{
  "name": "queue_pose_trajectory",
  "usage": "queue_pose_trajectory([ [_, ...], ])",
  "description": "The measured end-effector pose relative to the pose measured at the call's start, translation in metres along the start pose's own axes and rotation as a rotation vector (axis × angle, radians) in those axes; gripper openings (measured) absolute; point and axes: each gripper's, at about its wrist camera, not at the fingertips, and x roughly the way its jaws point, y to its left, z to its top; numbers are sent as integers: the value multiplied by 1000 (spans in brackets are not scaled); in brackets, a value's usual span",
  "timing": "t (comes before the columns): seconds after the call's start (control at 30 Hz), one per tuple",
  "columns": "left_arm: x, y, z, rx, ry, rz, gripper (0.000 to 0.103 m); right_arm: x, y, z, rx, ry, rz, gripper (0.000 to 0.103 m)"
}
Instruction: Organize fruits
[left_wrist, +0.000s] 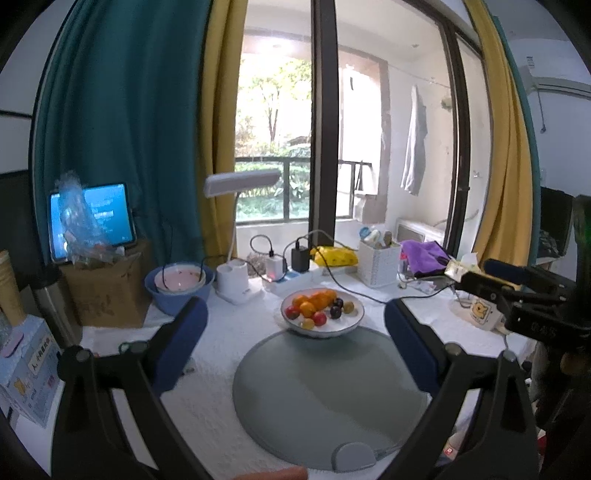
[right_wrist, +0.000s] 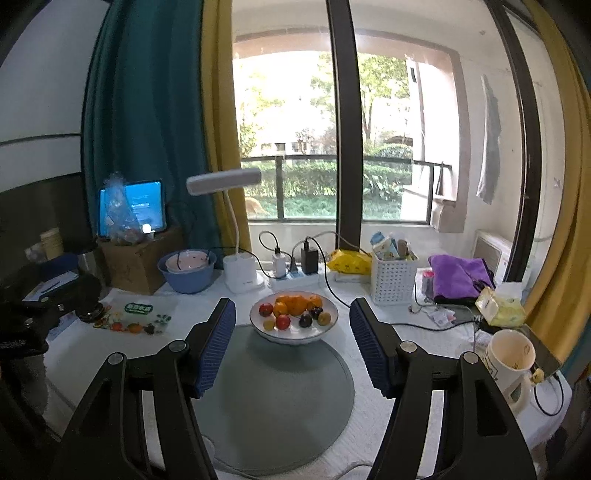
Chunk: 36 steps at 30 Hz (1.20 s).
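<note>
A white bowl (left_wrist: 334, 326) (right_wrist: 295, 336) stands at the far edge of a round grey mat (left_wrist: 325, 398) (right_wrist: 273, 398). It holds oranges (left_wrist: 317, 299) (right_wrist: 293, 303), red fruits (left_wrist: 319, 318) (right_wrist: 283, 322), dark plums (left_wrist: 335, 312) (right_wrist: 305, 320) and small yellow-green fruits (left_wrist: 307, 324) (right_wrist: 324, 318). My left gripper (left_wrist: 295, 314) is open and empty, above the mat, short of the bowl. My right gripper (right_wrist: 293, 314) is open and empty, its blue pads either side of the bowl from behind. The right gripper's body shows at the right of the left wrist view.
At the back stand a blue basin with a pink bowl (right_wrist: 186, 271), a white desk lamp (right_wrist: 242, 275), a power strip with chargers (right_wrist: 291, 277), a yellow bag (right_wrist: 349, 262), a white basket (right_wrist: 393, 280) and a purple cloth (right_wrist: 458, 275). A mug (right_wrist: 509, 360) is right, a fruit-printed bag (right_wrist: 136, 315) left.
</note>
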Motion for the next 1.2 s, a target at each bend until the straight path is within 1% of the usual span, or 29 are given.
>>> queue_pose_trajectory([
  [0.4, 1, 2, -3, -22, 17, 6, 97, 5, 5, -4, -18, 30, 7, 67],
  [0.7, 4, 1, -4, -15, 27, 9, 97, 2, 5, -3, -28, 15, 0, 67],
  [1.2, 3, -5, -3, 0, 26, -3, 97, 2, 5, -4, -24, 19, 0, 68],
])
